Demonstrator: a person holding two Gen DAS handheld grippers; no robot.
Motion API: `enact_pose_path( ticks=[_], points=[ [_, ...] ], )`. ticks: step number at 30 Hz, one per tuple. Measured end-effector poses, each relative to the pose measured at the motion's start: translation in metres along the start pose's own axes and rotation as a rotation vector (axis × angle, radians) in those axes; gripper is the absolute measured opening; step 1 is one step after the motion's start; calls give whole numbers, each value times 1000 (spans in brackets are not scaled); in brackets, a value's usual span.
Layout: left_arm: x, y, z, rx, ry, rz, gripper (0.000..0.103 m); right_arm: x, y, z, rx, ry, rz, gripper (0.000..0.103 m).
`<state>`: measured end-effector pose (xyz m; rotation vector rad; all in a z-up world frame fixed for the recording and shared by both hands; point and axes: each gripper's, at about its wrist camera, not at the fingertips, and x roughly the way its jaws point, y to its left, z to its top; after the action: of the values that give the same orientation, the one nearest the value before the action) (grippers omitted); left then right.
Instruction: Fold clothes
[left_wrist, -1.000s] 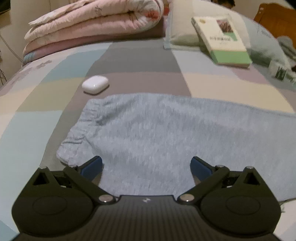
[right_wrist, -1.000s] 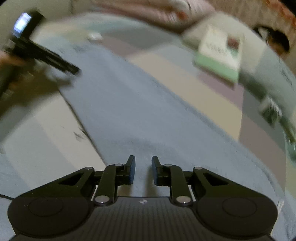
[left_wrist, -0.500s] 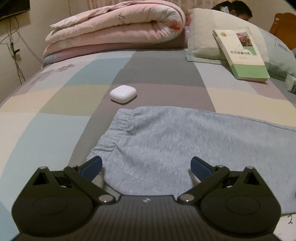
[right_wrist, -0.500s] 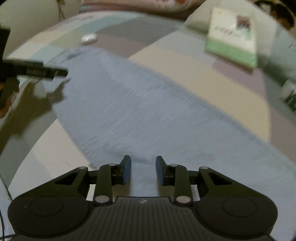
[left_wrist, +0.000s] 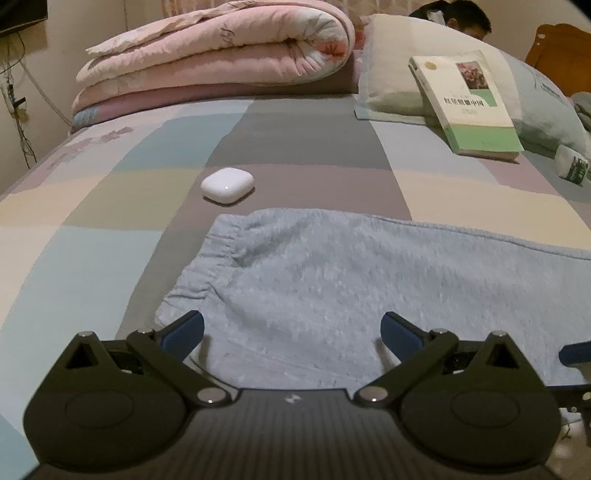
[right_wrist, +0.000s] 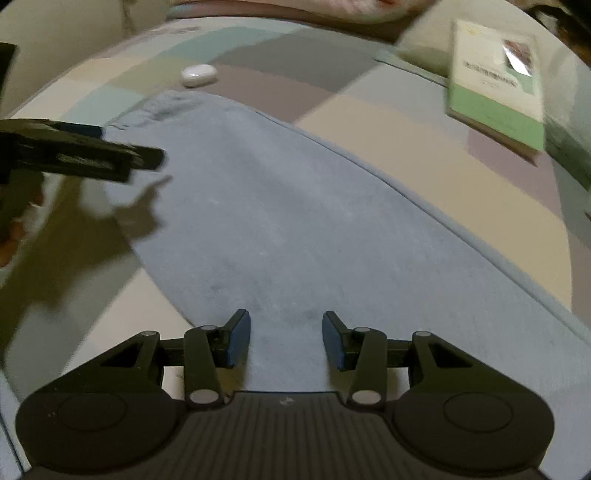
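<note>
Light grey-blue trousers (left_wrist: 369, 288) lie flat across the patchwork bedsheet (left_wrist: 92, 229), their gathered elastic end to the left. My left gripper (left_wrist: 291, 332) hovers wide open just above that end's near corner, with nothing between its pads. The right wrist view shows the same trousers (right_wrist: 295, 221) running away to the upper left. There my right gripper (right_wrist: 286, 339) sits low over the cloth's near edge, its jaws opening and holding nothing. The left gripper (right_wrist: 144, 158) shows at that view's left side, and one right fingertip (left_wrist: 574, 353) pokes in at the left view's right edge.
A white earbud case (left_wrist: 227, 184) lies just beyond the trousers. Further back are a folded pink quilt (left_wrist: 221, 62), a pillow (left_wrist: 388, 74) with a green-and-white book (left_wrist: 476, 107) leaning on it, and a small bottle (left_wrist: 572, 168). A person's head (left_wrist: 465, 14) shows behind the pillow.
My right gripper's jaws have spread from nearly shut to well apart, and it has slid along the trousers toward the left gripper. The left gripper has stayed open.
</note>
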<state>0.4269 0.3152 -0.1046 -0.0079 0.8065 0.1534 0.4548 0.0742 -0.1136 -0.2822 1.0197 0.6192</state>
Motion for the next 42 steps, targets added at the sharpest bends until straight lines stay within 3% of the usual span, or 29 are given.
enact_pose_path(
  ticks=[2, 3, 7, 12, 16, 18, 21, 25, 26, 27, 30, 32, 34, 37, 39, 42],
  points=[
    [1, -1, 0, 2, 3, -5, 102, -16, -12, 1, 46, -7, 72, 59],
    [0, -1, 0, 1, 2, -9, 102, -27, -21, -3, 72, -14, 66, 64],
    [-4, -8, 0, 19, -5, -15, 102, -79, -64, -41, 134, -46, -82, 71],
    [-6, -31, -1, 91, -21, 12, 102, -139, -128, -132, 310, -48, -141, 78],
    [-2, -57, -8, 129, 2, 39, 102, -158, -156, -195, 350, -43, -219, 80],
    [-5, -80, -8, 194, 25, 33, 101, -160, -169, -215, 371, -61, -230, 84],
    [-24, -122, -1, 275, 2, -18, 101, -161, -181, -228, 407, -114, -201, 84],
    [-36, -183, 13, 303, -11, -241, 102, -169, -182, -239, 405, -202, -148, 87],
    [-31, -198, 14, 318, -7, -262, 102, -171, -180, -241, 397, -230, -153, 88],
    [-25, -213, 15, 340, -1, -271, 102, -174, -179, -243, 394, -252, -155, 90],
    [9, -237, 11, 419, 44, -146, 101, -181, -181, -251, 381, -300, -132, 92],
    [29, -231, 11, 383, 70, -135, 103, -185, -185, -256, 374, -313, -111, 92],
    [42, -212, 20, 273, 73, -155, 103, -188, -191, -262, 373, -317, -118, 93],
    [63, -186, 37, 148, 59, -96, 103, -187, -202, -271, 410, -312, -118, 94],
    [76, -170, 49, 76, 58, -104, 103, -186, -210, -276, 441, -307, -113, 94],
    [85, -166, 60, 62, 65, -81, 103, -184, -217, -284, 487, -290, -102, 94]
  ],
)
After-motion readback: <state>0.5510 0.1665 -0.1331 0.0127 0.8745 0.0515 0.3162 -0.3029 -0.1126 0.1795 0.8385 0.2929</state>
